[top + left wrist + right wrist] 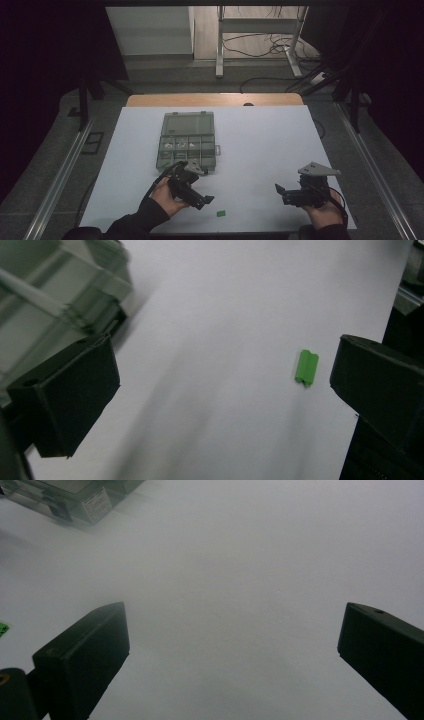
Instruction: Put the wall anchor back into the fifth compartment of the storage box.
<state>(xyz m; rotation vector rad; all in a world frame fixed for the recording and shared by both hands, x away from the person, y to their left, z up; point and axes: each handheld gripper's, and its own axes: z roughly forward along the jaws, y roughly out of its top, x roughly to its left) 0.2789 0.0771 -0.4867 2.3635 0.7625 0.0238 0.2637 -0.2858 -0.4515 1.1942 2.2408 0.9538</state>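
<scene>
A small green piece [220, 213] lies on the white table sheet [260, 145] near its front edge. My left gripper [200, 199] is held in a hand just left of it, jaws angled down toward it. In the left gripper view the green piece [306, 367] lies flat between the wide-apart jaws of the left gripper [227, 365], close to the right jaw and untouched. My right gripper [281, 195] hovers at the front right, pointing left. In its own view the right gripper [235, 625] stands open over bare sheet, with the green piece [2, 628] at the left edge.
An open grey-green compartment box [187, 142] sits mid-table just behind the left hand, with small parts in some cells; its corner [50, 300] is close to the left jaw. The box [75, 497] lies far off in the right gripper view. Bare sheet [280, 150] spreads to the right.
</scene>
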